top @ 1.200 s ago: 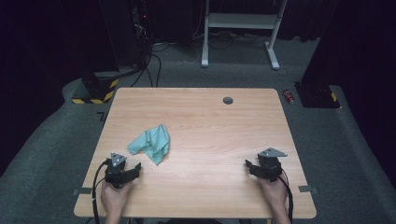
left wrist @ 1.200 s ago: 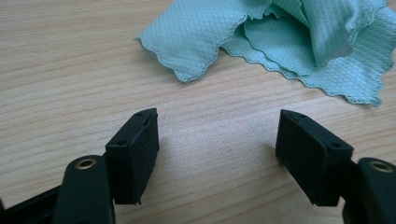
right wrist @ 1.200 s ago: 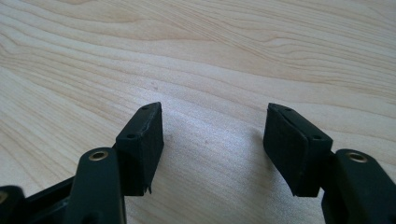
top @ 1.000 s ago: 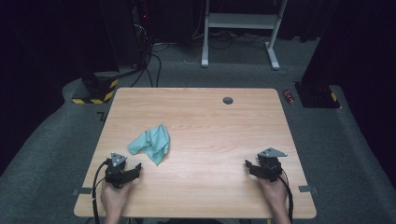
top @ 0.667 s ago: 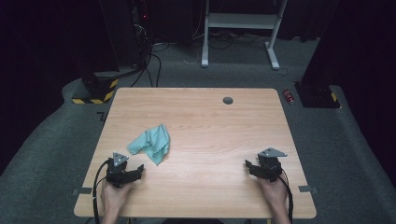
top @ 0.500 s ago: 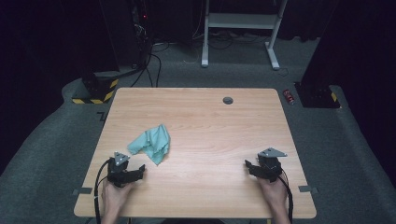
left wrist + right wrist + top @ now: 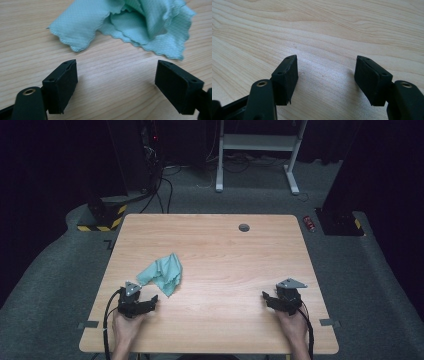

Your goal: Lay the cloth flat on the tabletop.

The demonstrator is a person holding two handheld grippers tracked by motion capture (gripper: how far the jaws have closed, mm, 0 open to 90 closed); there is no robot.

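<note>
Left claw (image 7: pixel 115 82) gapes empty on the desk (image 7: pixel 240 270); crumpled teal microfibre cloth (image 7: pixel 135 25) just beyond at twelve o'clock; soft, light, floppy, so pinch its scalloped near edge; right claw (image 7: pixel 325 80) gapes empty.

A cloth (image 7: pixel 162 272) lies on the table's (image 7: pixel 225 255) left side. The left gripper (image 7: pixel 142 304) sits just before it; the right gripper (image 7: pixel 272 299) is well apart.

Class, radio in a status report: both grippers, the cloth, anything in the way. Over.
Left gripper open, low over table, cloth just ahead, untouched. Right gripper open, bare wood between fingers. Cloth crumpled, near left. Nothing in the way. Over.
</note>
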